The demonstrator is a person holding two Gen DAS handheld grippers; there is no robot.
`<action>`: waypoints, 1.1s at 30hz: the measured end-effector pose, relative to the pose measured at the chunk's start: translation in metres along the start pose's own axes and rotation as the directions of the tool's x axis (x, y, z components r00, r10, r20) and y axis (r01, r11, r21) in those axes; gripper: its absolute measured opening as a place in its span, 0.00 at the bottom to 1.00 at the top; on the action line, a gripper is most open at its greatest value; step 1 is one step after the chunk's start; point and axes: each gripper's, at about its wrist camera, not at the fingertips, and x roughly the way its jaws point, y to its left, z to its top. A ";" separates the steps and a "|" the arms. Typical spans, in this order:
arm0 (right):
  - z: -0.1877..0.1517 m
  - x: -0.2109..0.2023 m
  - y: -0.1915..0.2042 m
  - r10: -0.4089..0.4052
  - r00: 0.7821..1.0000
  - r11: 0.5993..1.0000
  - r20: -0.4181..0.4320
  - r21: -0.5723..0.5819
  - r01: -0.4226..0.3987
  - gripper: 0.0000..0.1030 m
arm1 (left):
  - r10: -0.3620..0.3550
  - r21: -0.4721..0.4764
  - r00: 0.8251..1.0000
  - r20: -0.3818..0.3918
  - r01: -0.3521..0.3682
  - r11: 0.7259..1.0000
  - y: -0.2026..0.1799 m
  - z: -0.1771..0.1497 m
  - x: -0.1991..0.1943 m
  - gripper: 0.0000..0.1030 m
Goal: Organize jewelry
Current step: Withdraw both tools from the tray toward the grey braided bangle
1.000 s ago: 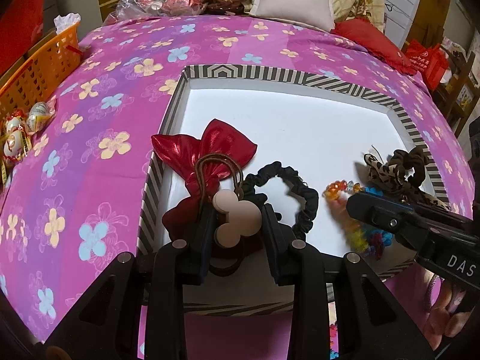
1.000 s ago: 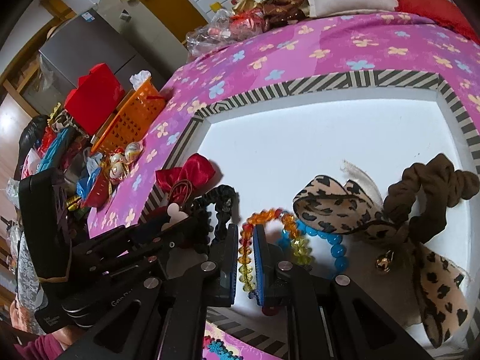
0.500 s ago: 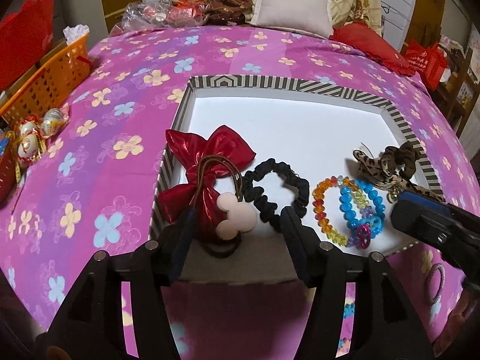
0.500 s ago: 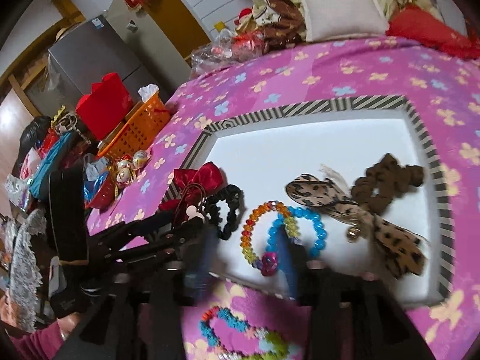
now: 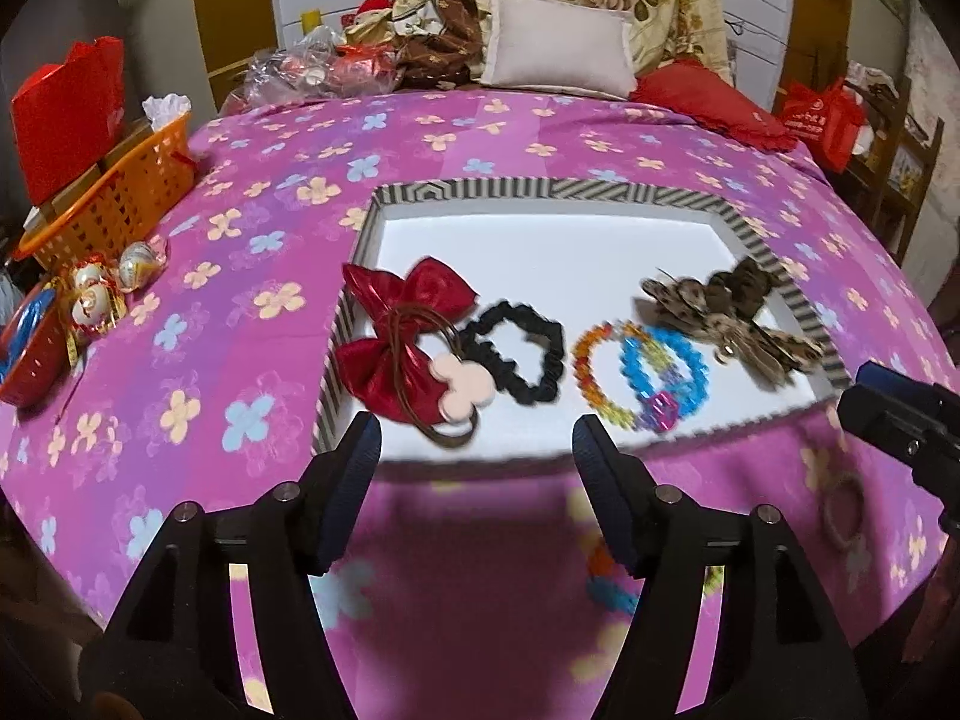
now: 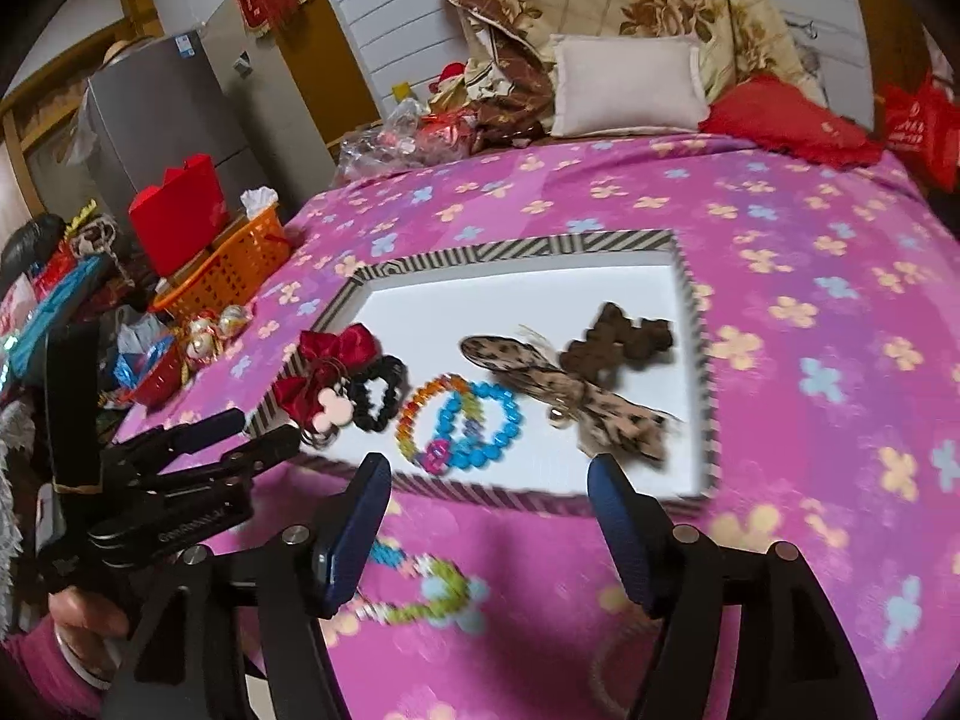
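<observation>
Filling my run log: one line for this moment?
left tongs opening, empty | right tongs opening, empty | bead bracelets in tray

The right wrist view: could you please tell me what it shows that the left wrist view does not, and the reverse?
Only the right wrist view shows the grey fridge and a hand holding the left tongs. Only the left wrist view shows the shelf on the right edge. Both show the tray, red bow, black scrunchie and orange basket.
</observation>
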 end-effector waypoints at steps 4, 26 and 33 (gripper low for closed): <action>-0.009 -0.013 -0.007 -0.033 0.999 0.999 -0.003 0.001 0.033 0.64 | -0.014 0.007 1.000 -0.001 0.014 1.000 -0.006 -0.008 -0.008 0.65; -0.058 -0.031 -0.026 -0.110 0.991 0.993 -0.078 0.024 0.112 0.66 | -0.072 -0.012 0.995 -0.062 0.071 0.997 -0.009 -0.043 -0.019 0.65; -0.074 -0.032 -0.028 -0.138 0.985 0.990 -0.103 0.012 0.140 0.69 | -0.114 -0.014 0.989 -0.098 0.113 0.993 -0.011 -0.055 -0.020 0.65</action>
